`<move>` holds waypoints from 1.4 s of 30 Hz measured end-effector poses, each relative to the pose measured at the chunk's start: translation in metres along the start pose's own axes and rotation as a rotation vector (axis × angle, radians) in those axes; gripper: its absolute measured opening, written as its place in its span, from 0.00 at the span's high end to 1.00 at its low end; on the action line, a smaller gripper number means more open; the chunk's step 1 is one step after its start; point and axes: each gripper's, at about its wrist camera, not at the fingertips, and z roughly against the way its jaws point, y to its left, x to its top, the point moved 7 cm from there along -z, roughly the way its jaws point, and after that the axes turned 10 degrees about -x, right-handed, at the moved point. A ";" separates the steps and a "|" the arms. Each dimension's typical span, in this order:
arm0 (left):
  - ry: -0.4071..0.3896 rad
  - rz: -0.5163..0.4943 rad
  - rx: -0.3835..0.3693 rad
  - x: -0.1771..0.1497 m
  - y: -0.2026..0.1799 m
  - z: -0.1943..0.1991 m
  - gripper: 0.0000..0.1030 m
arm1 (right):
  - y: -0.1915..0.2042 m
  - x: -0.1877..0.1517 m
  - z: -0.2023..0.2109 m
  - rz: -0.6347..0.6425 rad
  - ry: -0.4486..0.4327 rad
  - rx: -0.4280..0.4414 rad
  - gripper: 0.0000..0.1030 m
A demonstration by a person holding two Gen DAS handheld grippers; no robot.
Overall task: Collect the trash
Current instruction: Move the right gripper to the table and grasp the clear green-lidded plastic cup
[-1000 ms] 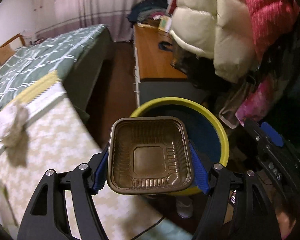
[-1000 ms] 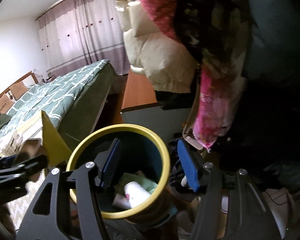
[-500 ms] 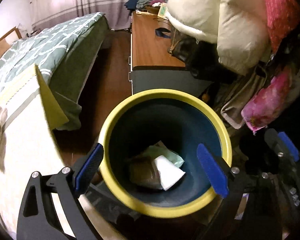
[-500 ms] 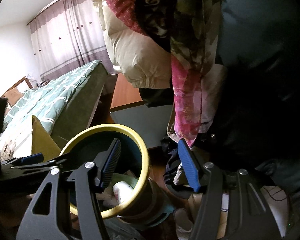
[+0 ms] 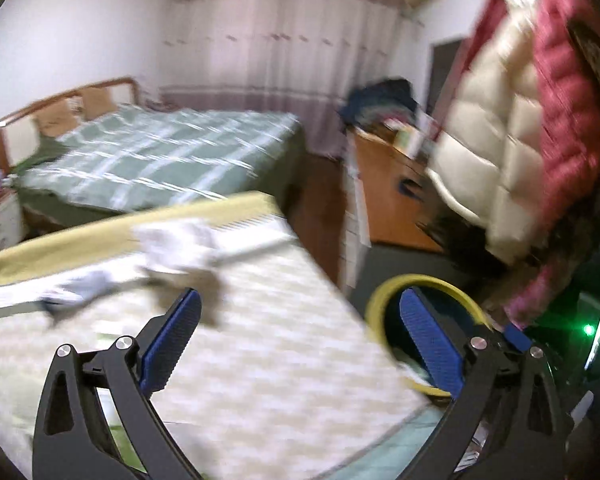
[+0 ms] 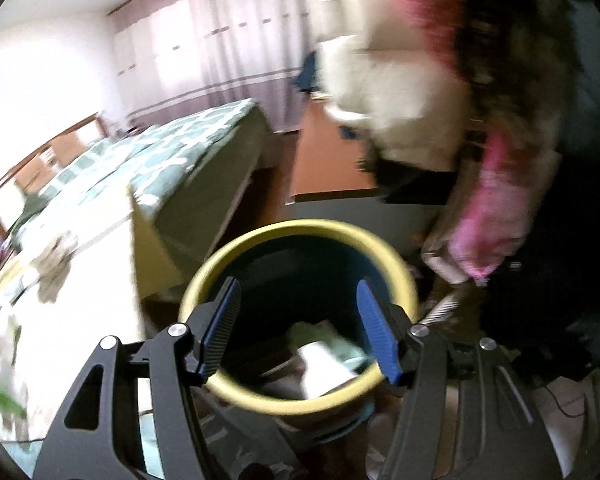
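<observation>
1 trash bin [image 6: 300,236], dark blue inside with a yellow rim, is standing on the floor just beside the patterned table [image 5: 260,360]. Inside it, 1 white piece and 1 pale green piece are showing, blurred. The left gripper [image 5: 300,344] is opening wide over the table edge, holding nothing. The right gripper [image 6: 298,328] is hanging above the bin, jaws apart and empty. Crumpled tissues [image 5: 180,248] are lying on the table, too smeared to count.

Black gripper [image 5: 300,332] frames, blue ribbed pads [image 5: 430,340], silver screws.
</observation>
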 end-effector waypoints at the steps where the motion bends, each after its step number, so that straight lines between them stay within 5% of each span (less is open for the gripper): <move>1: -0.019 0.007 0.025 0.001 0.013 0.009 0.05 | 0.014 -0.003 0.002 0.023 0.003 0.015 0.44; 10: -0.186 0.116 0.358 -0.003 0.190 0.100 0.05 | 0.149 -0.035 0.035 0.224 0.028 0.194 0.44; 13: -0.239 0.133 0.538 -0.012 0.248 0.123 0.05 | 0.185 -0.050 0.050 0.286 0.034 0.249 0.44; 19: -0.229 0.251 0.706 -0.038 0.320 0.139 0.05 | 0.221 -0.062 0.094 0.319 -0.015 0.369 0.44; 30: -0.186 0.387 0.768 -0.067 0.358 0.142 0.05 | 0.262 -0.106 0.128 0.417 0.020 0.479 0.43; 42: -0.168 0.457 0.772 -0.081 0.370 0.137 0.05 | 0.276 -0.129 0.107 0.457 0.082 0.426 0.48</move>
